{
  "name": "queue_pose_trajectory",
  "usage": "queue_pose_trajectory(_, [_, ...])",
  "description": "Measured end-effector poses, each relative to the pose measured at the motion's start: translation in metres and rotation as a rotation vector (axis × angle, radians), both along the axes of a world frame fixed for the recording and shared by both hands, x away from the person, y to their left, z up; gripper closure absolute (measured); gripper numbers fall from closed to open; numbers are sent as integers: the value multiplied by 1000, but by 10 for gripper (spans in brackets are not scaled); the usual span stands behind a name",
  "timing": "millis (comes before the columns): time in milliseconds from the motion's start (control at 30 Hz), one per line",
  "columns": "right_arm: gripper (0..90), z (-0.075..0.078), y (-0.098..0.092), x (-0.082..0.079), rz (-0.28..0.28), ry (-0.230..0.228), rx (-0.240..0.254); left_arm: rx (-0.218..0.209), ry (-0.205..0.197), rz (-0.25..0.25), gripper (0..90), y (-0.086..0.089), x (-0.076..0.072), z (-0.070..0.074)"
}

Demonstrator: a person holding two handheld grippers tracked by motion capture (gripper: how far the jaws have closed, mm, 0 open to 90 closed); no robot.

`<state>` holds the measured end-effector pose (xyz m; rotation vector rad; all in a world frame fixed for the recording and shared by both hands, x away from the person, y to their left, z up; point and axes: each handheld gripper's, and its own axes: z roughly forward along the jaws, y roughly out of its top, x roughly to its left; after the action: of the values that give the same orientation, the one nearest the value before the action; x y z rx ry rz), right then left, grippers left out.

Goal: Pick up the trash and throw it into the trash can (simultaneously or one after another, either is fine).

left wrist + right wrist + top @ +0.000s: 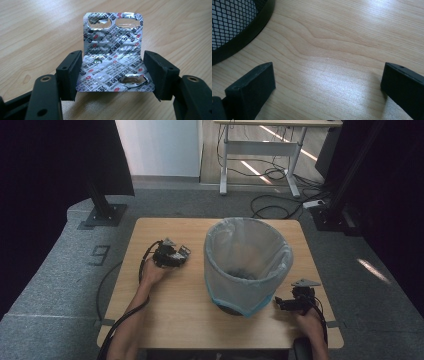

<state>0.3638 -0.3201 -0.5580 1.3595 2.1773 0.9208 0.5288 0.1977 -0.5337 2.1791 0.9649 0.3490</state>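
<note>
A silver foil blister pack point(112, 42) with red and black print and several burst pockets sits between the jaws of my left gripper point(112, 75). Both pads press on its side edges, and its far half bends upward off the wooden table point(37, 30). In the high view the left gripper point(180, 255) lies at the table's left with the pack point(184, 251) at its tip, a short way left of the bin. My right gripper point(328, 82) stands wide open over bare wood with nothing between its fingers. In the high view it point(280, 303) sits at the bin's lower right.
A black mesh waste bin point(240, 280) lined with a clear plastic bag stands at the table's centre; its base point(242, 37) curves just beyond the right gripper's left jaw. Cables trail from both grippers off the table's point(175, 310) near edge.
</note>
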Motion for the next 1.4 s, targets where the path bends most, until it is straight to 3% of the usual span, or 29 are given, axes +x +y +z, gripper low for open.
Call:
queue_pose_trajectory(433, [0,0,0,0,0,0,0,-16,6,-18,341,1,-7,23])
queue_pose_trajectory(1400, [0,0,0,0,0,0,0,-47,-33,-70,341,4,-29,112])
